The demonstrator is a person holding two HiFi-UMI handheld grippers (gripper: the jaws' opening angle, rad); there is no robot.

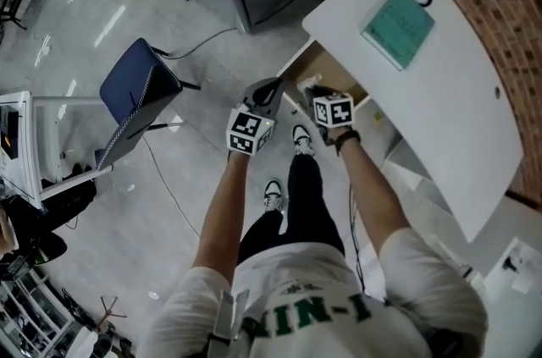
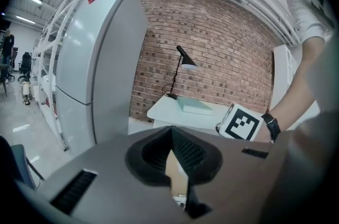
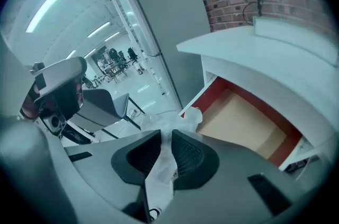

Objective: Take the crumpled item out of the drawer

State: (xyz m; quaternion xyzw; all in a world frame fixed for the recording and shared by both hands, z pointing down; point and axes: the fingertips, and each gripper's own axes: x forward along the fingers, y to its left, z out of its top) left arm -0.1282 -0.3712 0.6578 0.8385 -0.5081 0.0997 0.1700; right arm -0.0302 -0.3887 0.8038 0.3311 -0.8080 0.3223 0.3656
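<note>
Our right gripper point(image 3: 165, 138) has its jaws clamped on the crumpled white item point(image 3: 172, 121). We hold it at the front edge of the open drawer point(image 3: 249, 122), above the drawer's bare wooden floor. Our left gripper point(image 2: 170, 138), jaws together with nothing between them, is just beside the right one. The drawer stands pulled out beneath the edge of the white desk point(image 1: 440, 85).

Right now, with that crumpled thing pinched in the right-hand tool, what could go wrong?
1. The right gripper pinches only a thin fold of the crumpled plastic. Most of it bunches loose beyond the jaw tips, so it might slip out or tear.
2. The drawer stands open close beside it, so a dropped piece could land inside it or on the floor.
</note>
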